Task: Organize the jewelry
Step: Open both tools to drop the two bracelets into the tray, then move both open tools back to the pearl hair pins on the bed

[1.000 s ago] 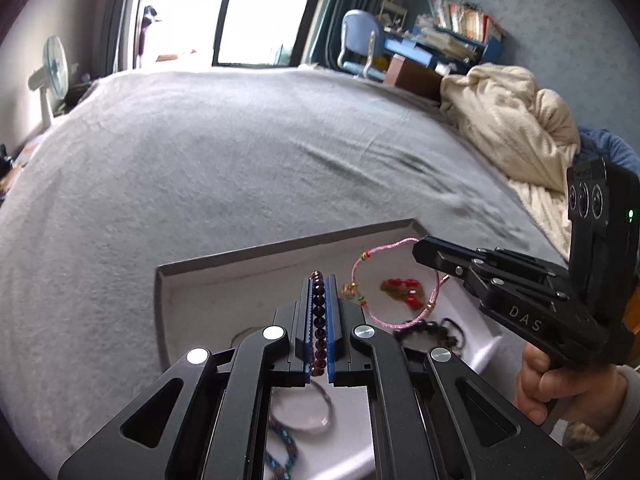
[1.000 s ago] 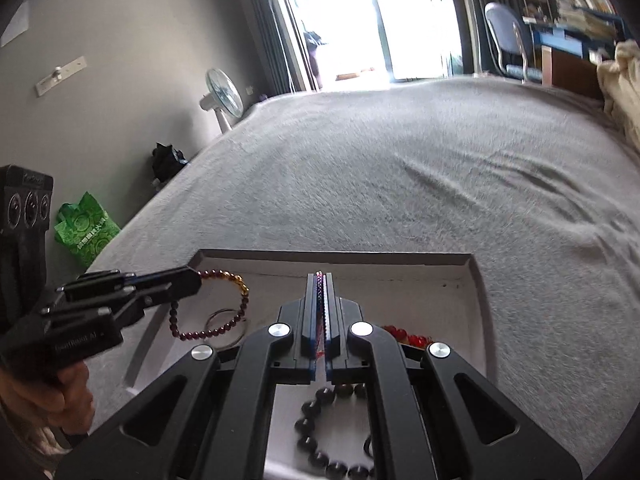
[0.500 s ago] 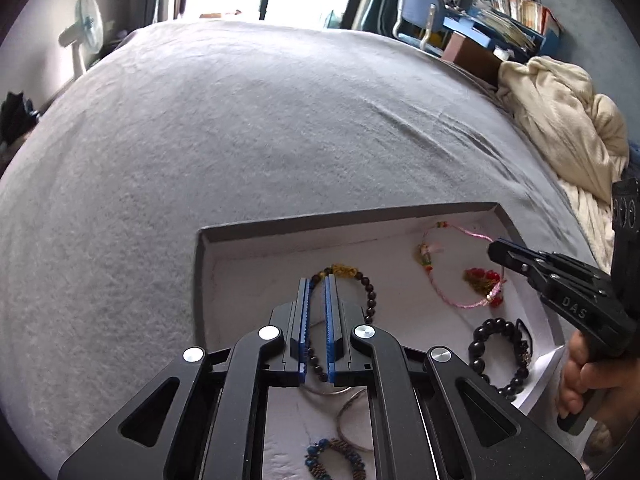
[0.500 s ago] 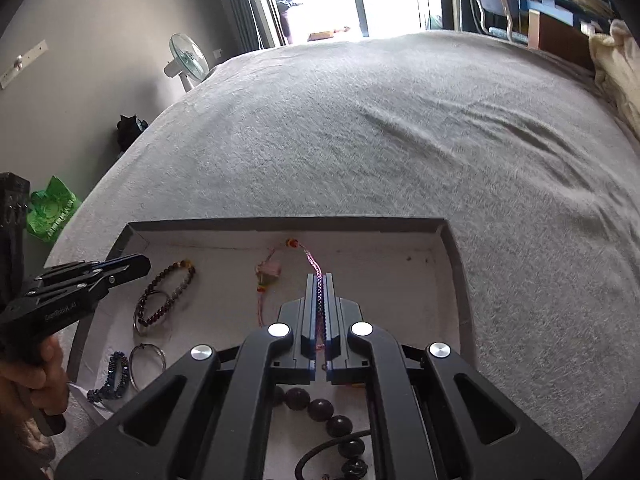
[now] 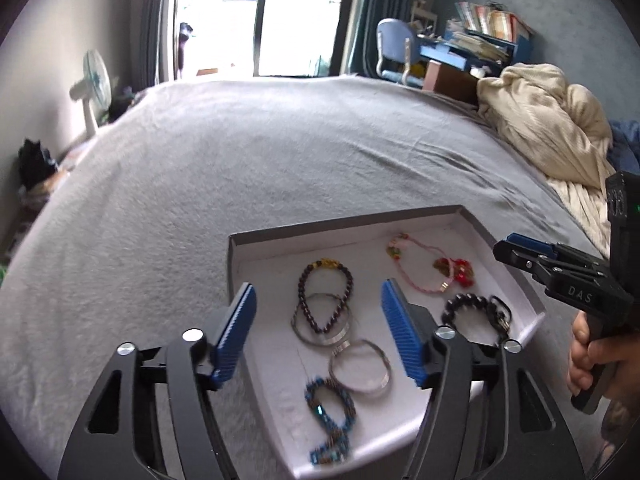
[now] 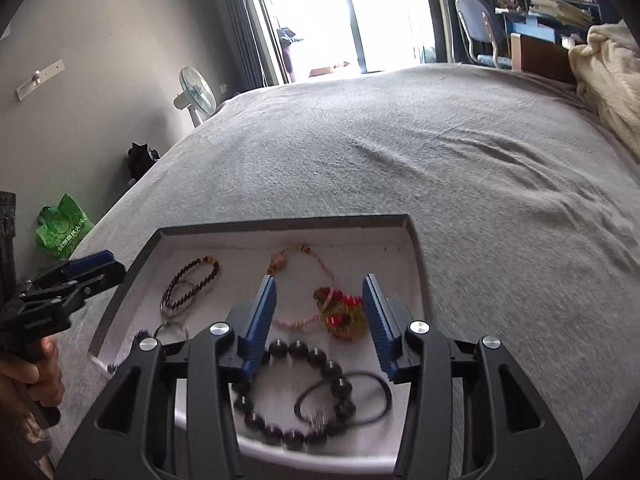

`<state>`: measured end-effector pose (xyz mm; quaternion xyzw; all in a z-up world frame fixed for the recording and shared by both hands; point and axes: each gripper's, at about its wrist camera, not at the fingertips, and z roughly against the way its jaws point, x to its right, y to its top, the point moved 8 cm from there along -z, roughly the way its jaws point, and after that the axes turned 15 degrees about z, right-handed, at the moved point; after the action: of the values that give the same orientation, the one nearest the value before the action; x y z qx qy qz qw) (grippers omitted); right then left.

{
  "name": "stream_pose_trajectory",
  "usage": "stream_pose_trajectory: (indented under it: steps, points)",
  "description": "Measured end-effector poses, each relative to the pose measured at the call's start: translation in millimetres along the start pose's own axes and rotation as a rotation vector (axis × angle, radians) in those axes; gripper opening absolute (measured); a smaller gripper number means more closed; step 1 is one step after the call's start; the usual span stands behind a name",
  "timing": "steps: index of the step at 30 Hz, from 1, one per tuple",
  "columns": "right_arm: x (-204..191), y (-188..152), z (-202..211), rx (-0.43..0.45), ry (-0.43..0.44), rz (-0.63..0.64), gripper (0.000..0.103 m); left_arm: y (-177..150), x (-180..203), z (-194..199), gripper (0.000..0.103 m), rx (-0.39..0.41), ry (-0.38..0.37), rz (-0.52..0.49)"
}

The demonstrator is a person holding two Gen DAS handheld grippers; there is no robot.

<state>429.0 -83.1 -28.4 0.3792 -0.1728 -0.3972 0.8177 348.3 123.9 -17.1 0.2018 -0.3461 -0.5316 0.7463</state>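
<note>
on a grey bed (image 5: 280, 168) sits one shallow tray (image 5: 344, 222) with about seven bracelets (image 5: 325, 296) lying in it, loose and partly overlapping, some blurred, while the left gripper (image 5: 316, 320) and right gripper (image 6: 320, 312) hover above, jaws opening on nothing.

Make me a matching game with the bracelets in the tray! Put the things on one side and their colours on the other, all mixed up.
Things:
1. big bead bracelet
2. braided cord bracelet
3. plain bangle
4. twisted beaded bracelet

Colours:
A. silver
B. blue
C. black
D. pink

Pairs: 1-C, 2-D, 3-A, 4-B
</note>
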Motion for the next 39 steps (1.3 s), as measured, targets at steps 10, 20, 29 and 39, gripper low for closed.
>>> stream_pose_trajectory:
  steps: [10, 20, 29, 39]
  points:
    - [-5.4, -44.5, 49.1, 0.023, -0.011, -0.034, 0.059, -48.0, 16.2, 43.3, 0.07, 0.023, -0.03, -0.068]
    - [-13.6, -95.3, 72.2, -0.011, -0.026, -0.051, 0.068, -87.1, 14.5, 54.9, 0.074, -0.003, -0.032, -0.047]
    - [-16.5, -132.3, 87.3, -0.035, -0.029, -0.085, 0.075, -126.2, 29.4, 61.7, 0.078, -0.031, -0.053, -0.087]
    - [-24.1, -155.6, 92.5, -0.055, -0.01, -0.103, 0.08, -162.1, 39.0, 61.2, 0.078, -0.062, -0.072, -0.144]
